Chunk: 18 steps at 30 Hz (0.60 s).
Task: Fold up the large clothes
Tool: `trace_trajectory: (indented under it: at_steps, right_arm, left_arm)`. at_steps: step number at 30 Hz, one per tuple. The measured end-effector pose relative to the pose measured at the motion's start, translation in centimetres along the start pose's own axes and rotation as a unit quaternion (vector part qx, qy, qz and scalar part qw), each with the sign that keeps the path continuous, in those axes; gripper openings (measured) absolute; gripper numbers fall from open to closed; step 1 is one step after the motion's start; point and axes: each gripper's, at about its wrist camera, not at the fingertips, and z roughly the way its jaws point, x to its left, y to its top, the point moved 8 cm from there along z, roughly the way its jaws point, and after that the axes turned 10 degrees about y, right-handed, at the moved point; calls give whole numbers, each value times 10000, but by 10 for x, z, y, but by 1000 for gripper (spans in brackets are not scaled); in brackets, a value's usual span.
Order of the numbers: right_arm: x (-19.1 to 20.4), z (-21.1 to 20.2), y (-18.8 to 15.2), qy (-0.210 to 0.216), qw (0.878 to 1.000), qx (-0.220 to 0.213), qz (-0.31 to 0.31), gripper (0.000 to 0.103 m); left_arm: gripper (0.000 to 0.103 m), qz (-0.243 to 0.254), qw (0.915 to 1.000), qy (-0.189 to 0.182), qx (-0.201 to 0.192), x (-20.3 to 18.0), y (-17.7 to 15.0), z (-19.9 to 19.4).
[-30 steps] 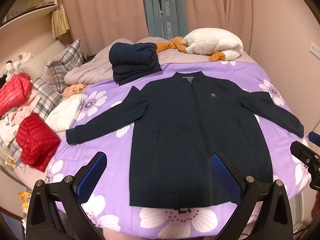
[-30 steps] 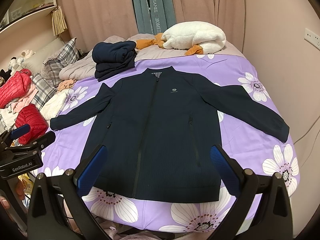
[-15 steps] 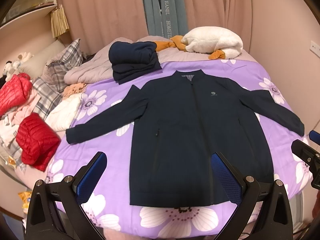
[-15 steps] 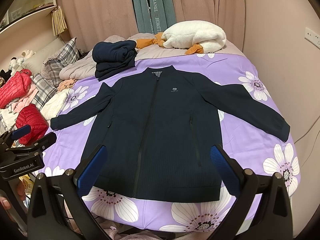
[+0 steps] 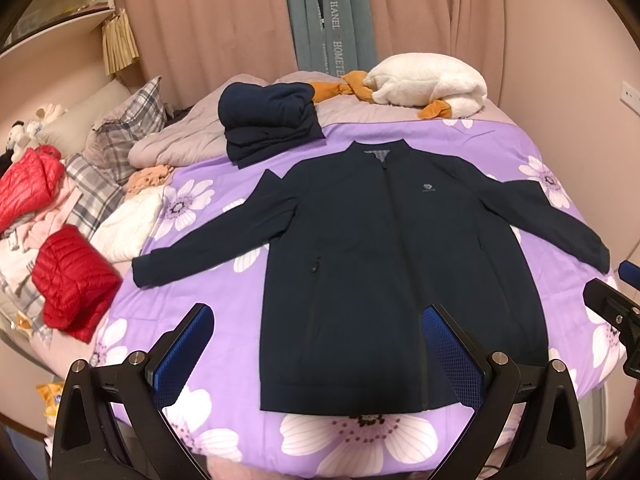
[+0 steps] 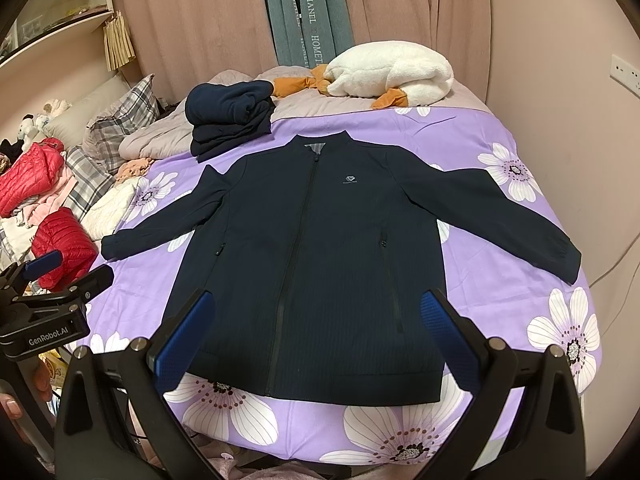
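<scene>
Almost nothing has moved since the earlier frames: our two grippers hang at the near edge of the bed much as they did a second ago, with only a slight drift in view, and the jacket lies where it lay. We hold the left gripper (image 5: 316,344) and the right gripper (image 6: 316,332) above the near end, each with its blue-padded fingers spread wide apart and nothing between them. One navy jacket (image 6: 312,264) lies flat and face up in the middle of the purple bedspread (image 6: 520,300), zipped, collar toward the far end, hem toward us, both sleeves stretched out to left and right. The bedspread is printed with large white flowers and covers the near part of the bed; beyond it, at the far end, we see a greyish-pink quilt (image 5: 176,148). On that quilt, just past the jacket's left shoulder, sits one stack of folded dark blue clothes (image 5: 268,124). Further right at the far end lies one white plush toy with orange parts (image 5: 428,84). On the left side of the bed we count two red puffer garments (image 5: 72,280), one near and one farther back, plaid bedding (image 5: 128,124) and a white garment (image 5: 128,228). Pink curtains (image 5: 208,28) close the far wall, with a grey-blue lettered cloth (image 5: 332,16) hanging at the centre, and a white shelf (image 6: 60,16) sits at the upper left.
</scene>
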Motion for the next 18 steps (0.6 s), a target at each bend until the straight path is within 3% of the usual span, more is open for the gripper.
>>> trace_trajectory:
  at_steps: [18]
  right_arm:
    - [7,2,-5,7,10000,7,29,103]
  left_arm:
    - [103,3,10000,-3,9,0,-2,1]
